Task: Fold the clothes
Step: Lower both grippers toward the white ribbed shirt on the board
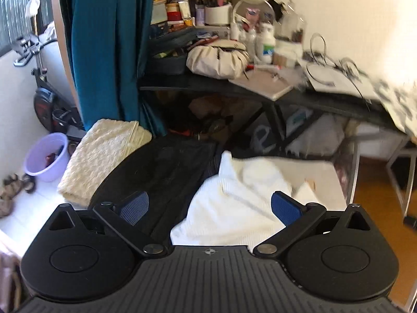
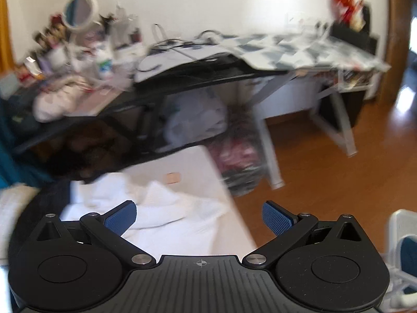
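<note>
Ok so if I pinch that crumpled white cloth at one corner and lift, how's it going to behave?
The white cloth lies in soft rumpled folds, so it will probably hang floppy and sag. It looks like light knit fabric, likely easy to lift. Its textured weave should grip the blue pads rather than slip. Both grippers are open.

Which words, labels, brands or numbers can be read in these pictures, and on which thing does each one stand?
"e": one large pale letter on a dark bag under the desk; the rest is hidden.
White bottle with a blue-green label: too blurred to read.
Boxes and jars on the desk: print too small to read.
Cross-in-circle mark, no letters, on the left gripper and the right gripper.
Right wrist view: nothing readable, all blurred.
</note>
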{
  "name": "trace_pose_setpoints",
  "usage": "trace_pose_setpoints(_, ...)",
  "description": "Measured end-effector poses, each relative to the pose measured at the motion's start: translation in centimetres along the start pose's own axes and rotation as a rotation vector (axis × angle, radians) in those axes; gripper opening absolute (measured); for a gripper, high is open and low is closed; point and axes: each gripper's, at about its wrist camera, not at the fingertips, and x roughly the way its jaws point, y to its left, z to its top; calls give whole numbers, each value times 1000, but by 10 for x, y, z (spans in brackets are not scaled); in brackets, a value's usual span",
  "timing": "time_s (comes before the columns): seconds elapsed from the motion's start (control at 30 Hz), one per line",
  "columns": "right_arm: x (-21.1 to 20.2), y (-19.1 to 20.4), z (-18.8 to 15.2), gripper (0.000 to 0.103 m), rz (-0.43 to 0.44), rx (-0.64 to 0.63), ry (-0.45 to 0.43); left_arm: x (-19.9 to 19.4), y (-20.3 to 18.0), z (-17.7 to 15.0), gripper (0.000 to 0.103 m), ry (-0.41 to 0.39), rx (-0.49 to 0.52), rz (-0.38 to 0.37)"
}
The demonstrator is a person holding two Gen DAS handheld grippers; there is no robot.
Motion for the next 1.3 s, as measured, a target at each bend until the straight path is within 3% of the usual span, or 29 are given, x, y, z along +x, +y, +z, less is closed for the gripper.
trace_pose_setpoints(0.1, 26, 31, 0, 102, -74, 3, 10, 41, 19, 22, 102, 39, 32, -19)
trace_pose_setpoints(0.3, 90, 70, -11, 102, -77, 274, 118, 110, 46, 55, 102, 87, 103, -171)
trace_pose_setpoints(0.33, 100, 77, -15, 99, -87, 298, 131, 122, 47, 60, 102, 116, 100, -183)
trace_pose_setpoints(0.43, 135, 97, -28, 77, -110, 293, 219, 160, 49, 70, 102, 237, 70, -157)
trace_pose_setpoints(0.63, 198, 118, -50, 82, -159, 363, 302, 194, 57, 78, 102, 279, 18, -218)
trace_pose_setpoints(0.97, 292, 140, -62, 94, -87, 478, 425, 203, 75, 92, 102, 257, 12, -93)
trace_pose_setpoints(1.1, 323, 154, -64, 91, -44, 494, 465, 210, 78, 88, 102, 282, 11, -41)
trace_pose_setpoints(1.13, 325, 158, -64, 77, -28, 476, 458, 211, 78, 86, 102, 287, 4, -35)
trace_pose_setpoints(1.17, 327, 161, -63, 56, -12, 456, 452, 211, 78, 85, 102, 290, -3, -34)
trace_pose_setpoints(1.2, 323, 163, -61, 45, 7, 429, 446, 212, 77, 83, 102, 294, -6, -35)
trace_pose_setpoints(1.23, 319, 165, -58, 22, 26, 402, 440, 213, 76, 82, 102, 298, -3, -39)
trace_pose_setpoints(1.27, 315, 167, -56, 9, 44, 376, 434, 214, 73, 82, 102, 301, 2, -44)
trace_pose_setpoints(1.3, 312, 169, -54, 9, 63, 349, 427, 214, 70, 81, 102, 302, 8, -50)
